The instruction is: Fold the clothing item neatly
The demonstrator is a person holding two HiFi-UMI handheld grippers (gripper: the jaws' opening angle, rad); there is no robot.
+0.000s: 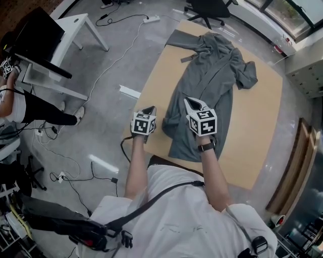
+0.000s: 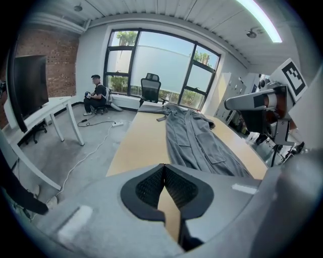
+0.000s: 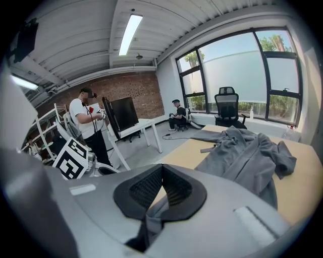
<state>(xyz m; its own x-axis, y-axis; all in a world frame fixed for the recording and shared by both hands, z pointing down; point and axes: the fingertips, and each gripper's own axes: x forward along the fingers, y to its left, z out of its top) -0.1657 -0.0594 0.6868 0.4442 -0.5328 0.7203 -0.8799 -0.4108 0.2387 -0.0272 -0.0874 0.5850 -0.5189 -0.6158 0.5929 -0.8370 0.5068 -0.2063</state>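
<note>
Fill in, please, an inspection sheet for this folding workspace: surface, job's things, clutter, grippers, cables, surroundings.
surface: wooden table, bare on both sides of the garment.
job's things: grey garment, lying lengthwise, unfolded, rumpled at the far end.
clutter: nothing seen on the table.
grippers: left gripper shut and empty, at the table's near left edge; right gripper shut, above the garment's near end.
cables: power strip with a white cable, and dark cables, all on the floor left of the table.
surroundings: white desk, office chair, windows, seated person, standing person.
</note>
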